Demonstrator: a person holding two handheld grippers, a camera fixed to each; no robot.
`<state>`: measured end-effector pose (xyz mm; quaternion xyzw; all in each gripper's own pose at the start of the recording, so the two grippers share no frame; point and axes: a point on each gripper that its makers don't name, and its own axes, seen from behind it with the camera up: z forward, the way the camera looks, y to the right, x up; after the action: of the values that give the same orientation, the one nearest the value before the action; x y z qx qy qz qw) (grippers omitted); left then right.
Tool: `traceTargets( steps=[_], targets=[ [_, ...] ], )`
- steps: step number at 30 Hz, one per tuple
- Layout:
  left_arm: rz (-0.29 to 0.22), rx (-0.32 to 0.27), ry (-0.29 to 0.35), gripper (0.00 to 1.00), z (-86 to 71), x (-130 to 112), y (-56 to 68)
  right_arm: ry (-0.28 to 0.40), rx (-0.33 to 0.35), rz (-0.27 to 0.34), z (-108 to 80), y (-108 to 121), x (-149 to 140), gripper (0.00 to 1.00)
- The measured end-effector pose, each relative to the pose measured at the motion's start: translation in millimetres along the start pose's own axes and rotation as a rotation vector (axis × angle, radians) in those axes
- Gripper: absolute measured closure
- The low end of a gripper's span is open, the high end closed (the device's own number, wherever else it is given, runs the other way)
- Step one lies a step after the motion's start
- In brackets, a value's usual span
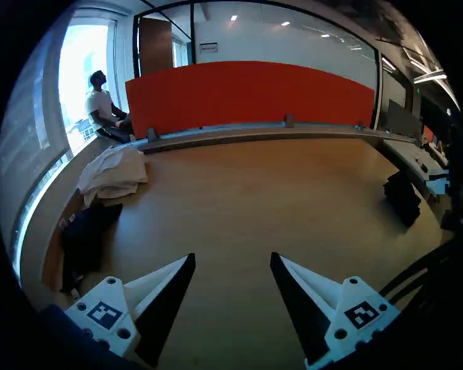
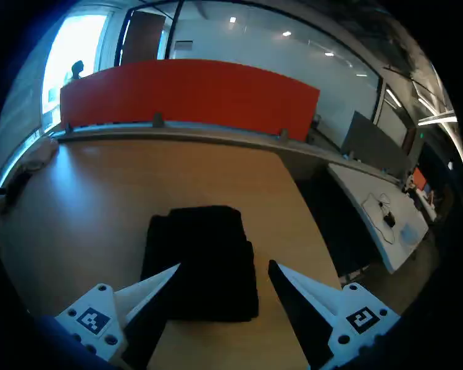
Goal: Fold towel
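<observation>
In the right gripper view, the right tongs (image 2: 224,265) stand open at the bottom of the frame, holding nothing. A black folded fabric towel (image 2: 200,237) lies flat on the light wooden tabletop (image 2: 108,185) at lower centre, its near edge reaching between the two white fingers; I cannot tell whether they touch it.

In the left gripper view, the left tongs (image 1: 231,256) are also spread apart and empty over bare wood. A dark shape (image 1: 403,197) at the right edge may be the same towel. A crumpled cream cloth (image 1: 113,174) sits at the upper left, with a dark bundle (image 1: 86,237) below it. A long red partition panel (image 1: 250,92) runs across the back.
</observation>
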<state>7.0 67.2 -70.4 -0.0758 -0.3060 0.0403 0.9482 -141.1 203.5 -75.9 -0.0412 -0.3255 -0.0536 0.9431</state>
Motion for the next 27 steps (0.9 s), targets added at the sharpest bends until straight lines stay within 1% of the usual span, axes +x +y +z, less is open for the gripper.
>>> traceTargets(
  steps=[9,14,18,23,27],
  targets=[
    [-0.006,0.001,0.040,0.10,0.8,15,-3.7,0.162,0.021,0.024,-11.2,-27,52,0.00],
    [-0.012,0.011,0.071,0.10,1.0,25,-8.8,0.241,0.033,0.052,-17.6,-40,77,0.00],
    [-0.026,0.020,0.109,0.10,1.3,36,-13.1,0.297,0.045,0.085,-22.1,-52,96,0.00],
    [-0.040,0.039,0.162,0.10,1.0,52,-20.5,0.363,0.063,0.117,-29.2,-72,122,0.00],
    [-0.044,0.051,0.208,0.10,0.3,66,-25.7,0.421,0.076,0.121,-36.2,-93,143,0.00]
  ],
)
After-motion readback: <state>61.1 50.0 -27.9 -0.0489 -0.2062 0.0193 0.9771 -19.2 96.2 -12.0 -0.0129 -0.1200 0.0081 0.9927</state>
